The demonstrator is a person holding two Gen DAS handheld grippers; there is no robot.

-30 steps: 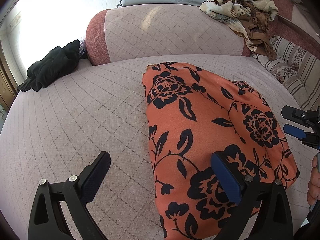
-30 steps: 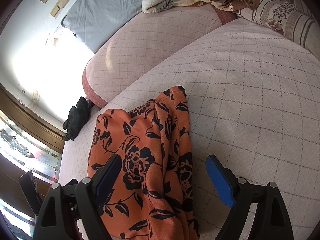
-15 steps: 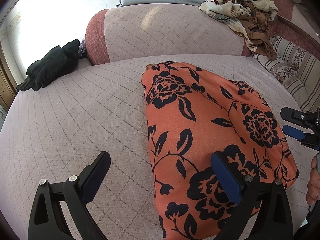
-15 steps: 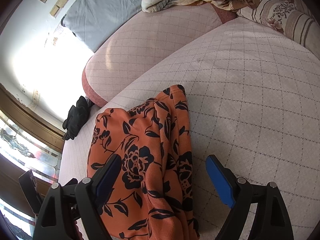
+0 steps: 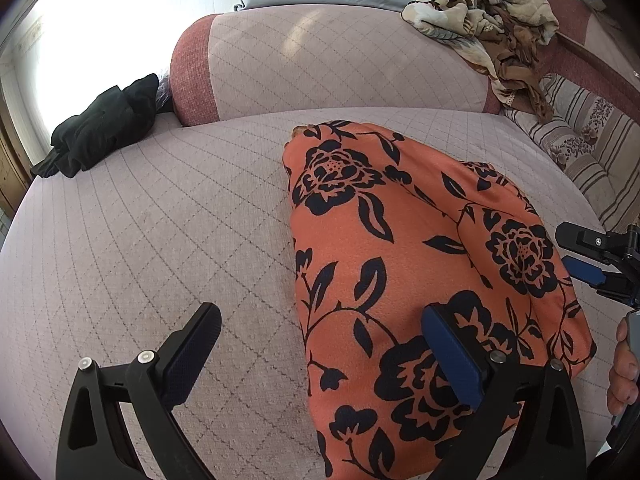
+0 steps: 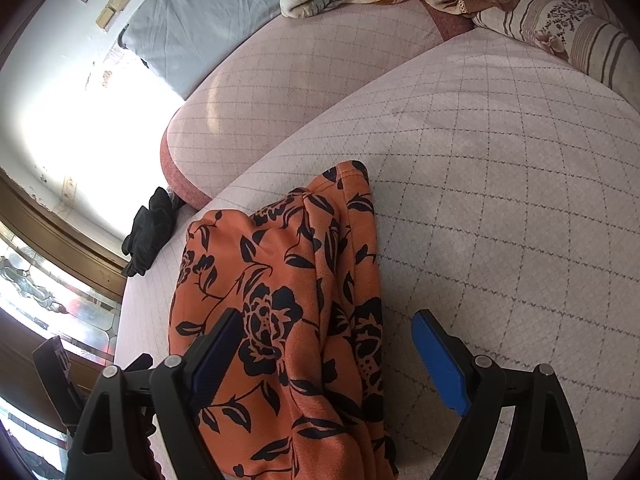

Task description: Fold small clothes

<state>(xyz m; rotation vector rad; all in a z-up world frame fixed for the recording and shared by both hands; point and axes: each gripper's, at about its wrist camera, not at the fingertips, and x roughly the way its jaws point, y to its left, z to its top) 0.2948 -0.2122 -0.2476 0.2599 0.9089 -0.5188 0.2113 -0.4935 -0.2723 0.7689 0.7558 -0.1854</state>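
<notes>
An orange garment with black flowers lies folded on the pink quilted sofa seat. It also shows in the right wrist view. My left gripper is open and empty, hovering over the garment's near left edge. My right gripper is open and empty, over the garment's right edge; it also shows at the right edge of the left wrist view.
A black cloth lies at the seat's far left. A pile of beige patterned clothes sits on the backrest. A striped cushion lies at the right. A grey pillow stands behind.
Both grippers have barely shifted. The garment lies as before.
</notes>
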